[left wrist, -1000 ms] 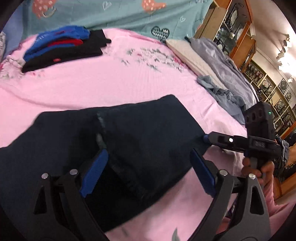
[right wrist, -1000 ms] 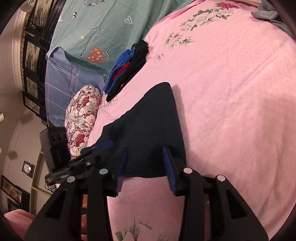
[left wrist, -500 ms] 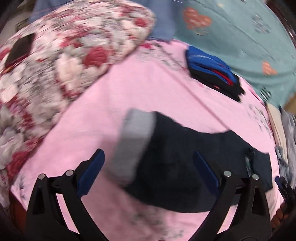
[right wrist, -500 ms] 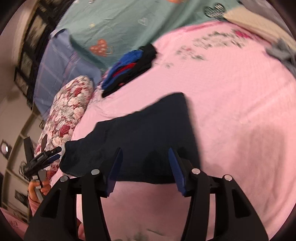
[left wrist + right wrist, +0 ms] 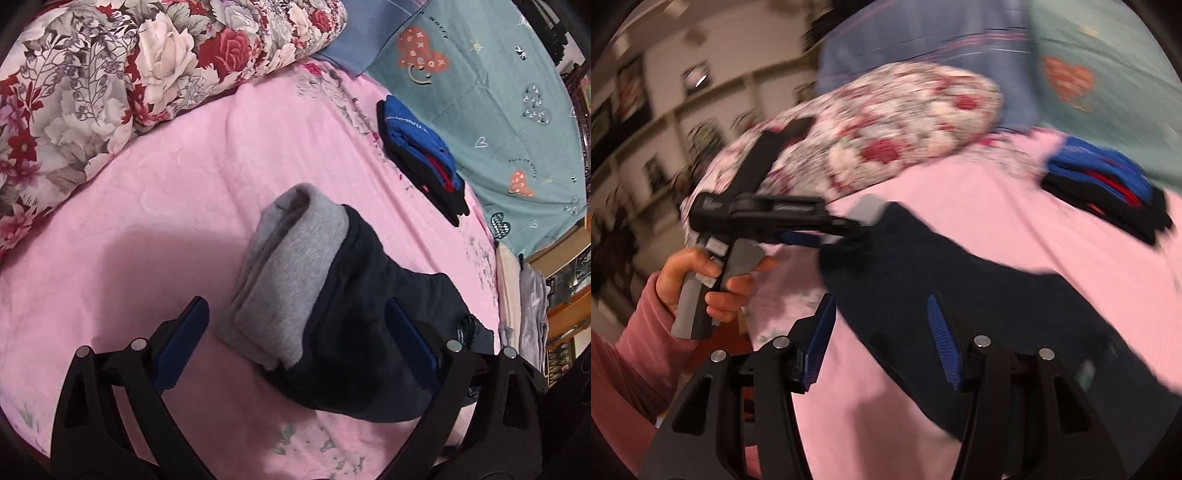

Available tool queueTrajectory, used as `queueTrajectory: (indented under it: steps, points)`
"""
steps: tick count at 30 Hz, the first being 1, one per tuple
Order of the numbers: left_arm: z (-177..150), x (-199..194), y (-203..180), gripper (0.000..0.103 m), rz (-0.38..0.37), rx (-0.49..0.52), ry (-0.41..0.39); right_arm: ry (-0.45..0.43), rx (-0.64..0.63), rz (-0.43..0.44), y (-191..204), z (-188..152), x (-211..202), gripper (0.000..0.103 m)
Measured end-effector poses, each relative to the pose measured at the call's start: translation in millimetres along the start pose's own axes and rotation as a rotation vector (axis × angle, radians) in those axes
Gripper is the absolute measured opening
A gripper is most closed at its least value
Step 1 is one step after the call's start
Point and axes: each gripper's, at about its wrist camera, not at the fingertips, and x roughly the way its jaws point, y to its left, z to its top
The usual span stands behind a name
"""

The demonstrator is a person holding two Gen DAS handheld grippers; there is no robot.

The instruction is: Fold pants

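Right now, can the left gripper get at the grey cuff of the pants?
Probably yes. The left gripper has its jaws wide open, and the grey cuff lies between them on the pink sheet, with nothing over it.

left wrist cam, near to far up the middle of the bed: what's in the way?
Left hand-held gripper, jaws open → dark pants with their grey cuff end → bare pink bedspread → floral quilt roll.

sleeve [image 5: 631, 354]: pink knit | gripper [image 5: 295, 334]: black frame, blue pads, silver screws
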Motion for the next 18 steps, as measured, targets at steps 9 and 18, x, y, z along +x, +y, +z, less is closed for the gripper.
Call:
queueTrajectory:
  steps: [9,18]
  points:
    - [9.1,-35.8,11.6,0.098,-0.012,0.014,-0.075,0.172,-0.199,-0.017,22.6,28.7,97.6,0.054]
    - [9.9,-49.1,9.1,0.098,0.006,0.009,-0.098,0.197,-0.240,-0.080,33.0,26.3,122.0,0.055]
